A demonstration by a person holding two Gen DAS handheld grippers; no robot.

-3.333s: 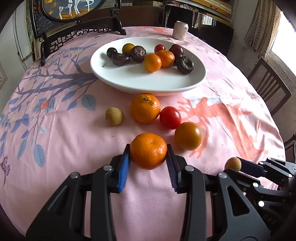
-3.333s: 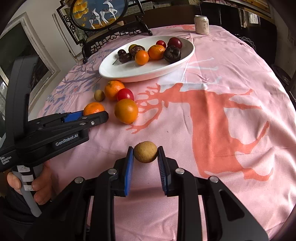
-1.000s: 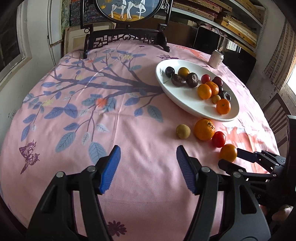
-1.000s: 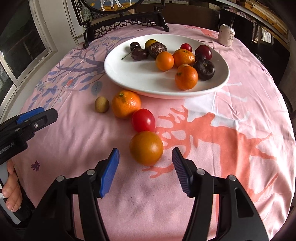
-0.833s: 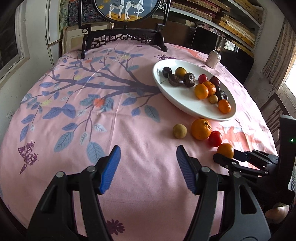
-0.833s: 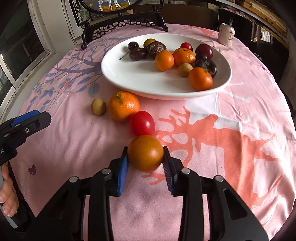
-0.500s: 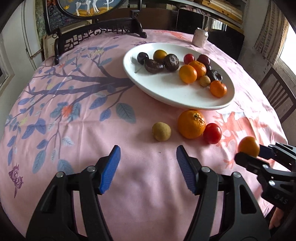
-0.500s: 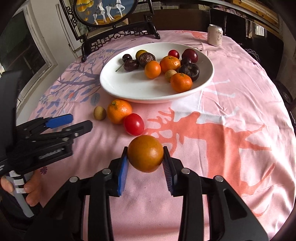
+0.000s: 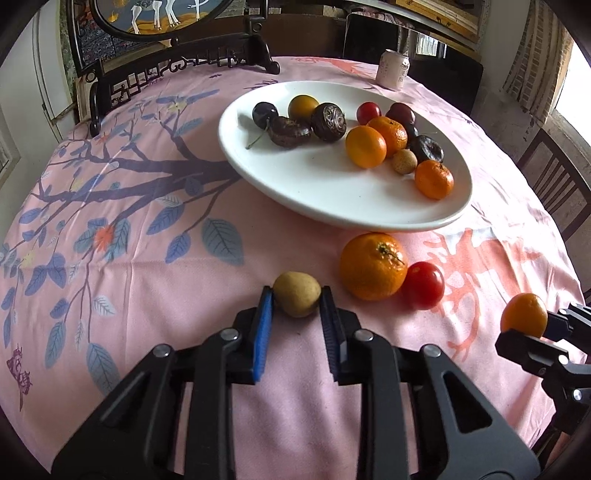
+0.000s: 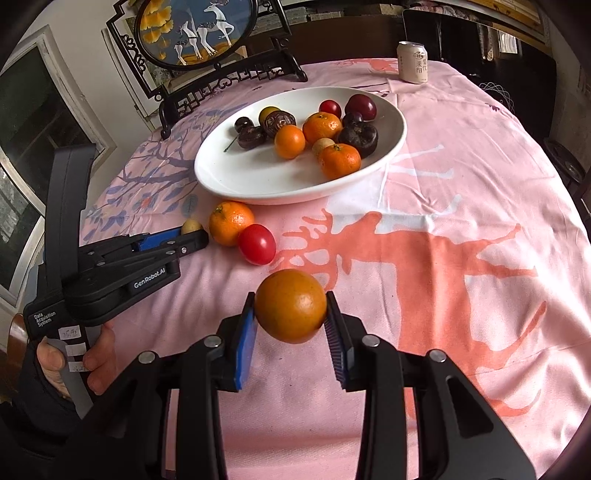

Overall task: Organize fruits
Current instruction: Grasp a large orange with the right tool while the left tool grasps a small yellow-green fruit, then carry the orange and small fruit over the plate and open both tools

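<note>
Left wrist view: left gripper (image 9: pixel 296 308) pinches a small tan round fruit (image 9: pixel 296 294) low on the pink counter (image 9: pixel 147 280). Next to it sit a big tangerine (image 9: pixel 373 266) & a red tomato (image 9: pixel 423 285), touching. Behind them is the white plate (image 9: pixel 332 199) w/ oranges, dark fruits & red ones. A can (image 9: pixel 393 69) w/ red writing, too small to read, stands at the far edge. At right, the right gripper (image 9: pixel 532 328) holds an orange fruit (image 9: pixel 523 315).

Right wrist view: right gripper (image 10: pixel 290 321) squeezes the orange fruit (image 10: pixel 290 311), up off the cloth. Left gripper (image 10: pixel 184 236) reads "GenRobot.AI" & "Data Acquisition System"; its tips are at the tan fruit (image 10: pixel 191 226). A deer picture stand (image 10: pixel 195 29) is behind the plate (image 10: pixel 258 177).
</note>
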